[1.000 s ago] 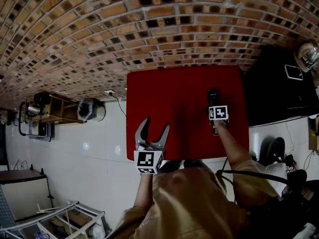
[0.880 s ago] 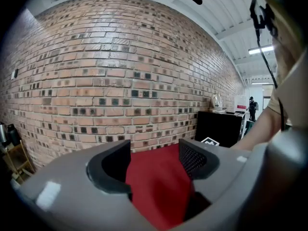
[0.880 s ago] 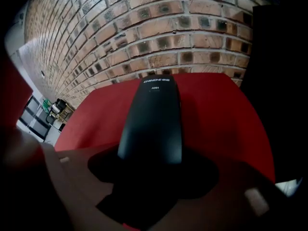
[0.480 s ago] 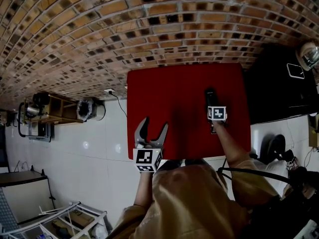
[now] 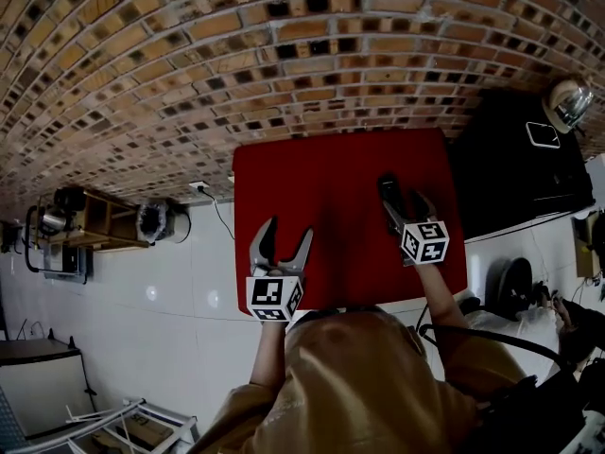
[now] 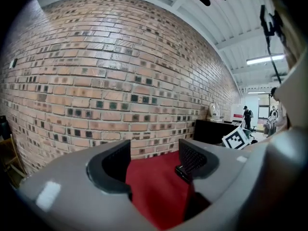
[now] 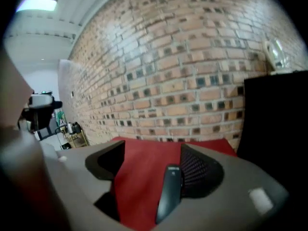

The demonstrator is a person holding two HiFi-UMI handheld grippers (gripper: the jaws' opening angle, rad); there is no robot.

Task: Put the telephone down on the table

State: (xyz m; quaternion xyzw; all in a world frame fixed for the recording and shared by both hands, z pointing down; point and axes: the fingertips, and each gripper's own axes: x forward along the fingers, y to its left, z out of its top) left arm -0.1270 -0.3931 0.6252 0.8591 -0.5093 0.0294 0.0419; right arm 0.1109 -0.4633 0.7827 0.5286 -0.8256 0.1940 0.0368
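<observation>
The black telephone handset (image 5: 388,197) lies on the red table (image 5: 321,187), at its right side. My right gripper (image 5: 405,204) is open around it. In the right gripper view the handset (image 7: 169,191) rests on the red top close to the right-hand pad (image 7: 197,172), with a wide gap to the left one. My left gripper (image 5: 281,244) hovers open and empty over the table's front left part. From the left gripper view (image 6: 154,160) the handset (image 6: 183,172) shows as a small dark shape past the right jaw.
A brick wall (image 5: 284,64) rises behind the table. A black cabinet (image 5: 525,173) stands right of it, with a metal lamp-like thing (image 5: 570,102) on top. A wooden shelf (image 5: 85,220) sits on the white tiled floor at the left.
My right gripper was shut on the handset; its jaws have now opened and it has drawn back a little toward me. The handset stays on the table. The left gripper hardly moved.
</observation>
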